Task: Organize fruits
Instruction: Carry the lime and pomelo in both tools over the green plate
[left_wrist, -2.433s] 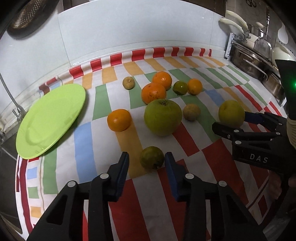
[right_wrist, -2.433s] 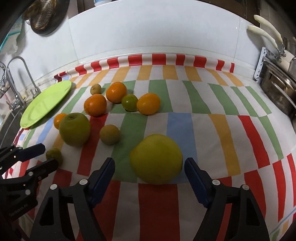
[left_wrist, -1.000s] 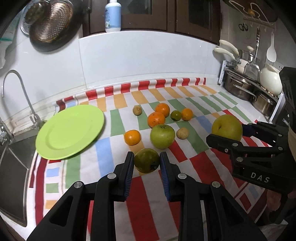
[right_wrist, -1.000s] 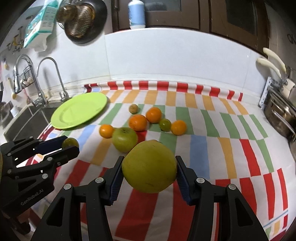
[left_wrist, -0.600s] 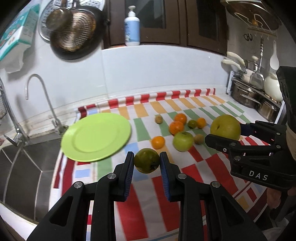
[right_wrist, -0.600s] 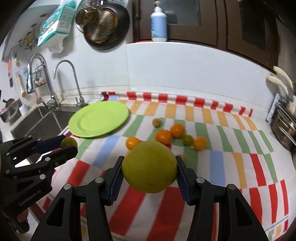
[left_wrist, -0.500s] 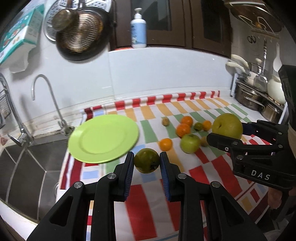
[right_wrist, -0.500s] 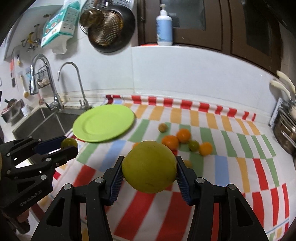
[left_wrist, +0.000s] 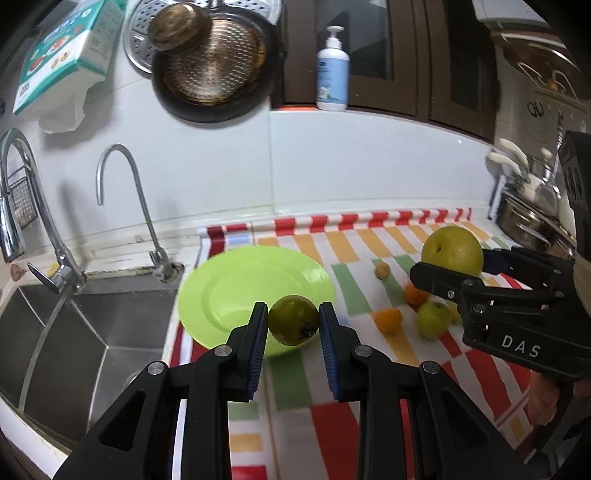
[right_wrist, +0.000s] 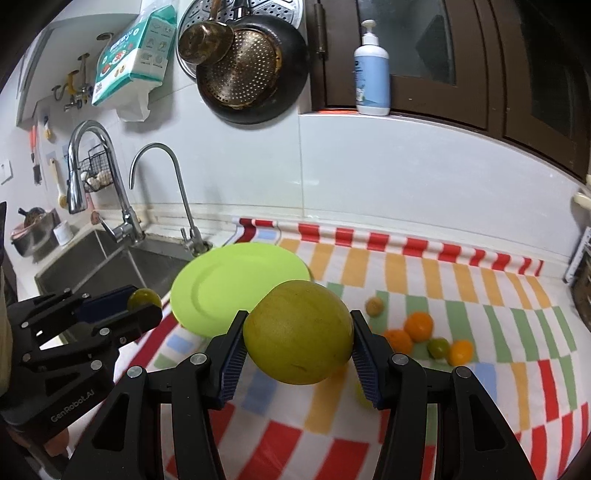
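On a kitchen counter's striped cloth (left_wrist: 369, 424) beside the sink (left_wrist: 74, 332), the left gripper (left_wrist: 293, 325) clamps a small green fruit (left_wrist: 293, 320) above the green plate (left_wrist: 236, 291); the right gripper (right_wrist: 297, 338) clamps a big yellow fruit (right_wrist: 297, 338) in the air.

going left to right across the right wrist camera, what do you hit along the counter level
Left gripper holding a small green fruit → green plate → big yellow fruit in the right gripper → small brown fruit → oranges → small green citrus → yellow-orange citrus.
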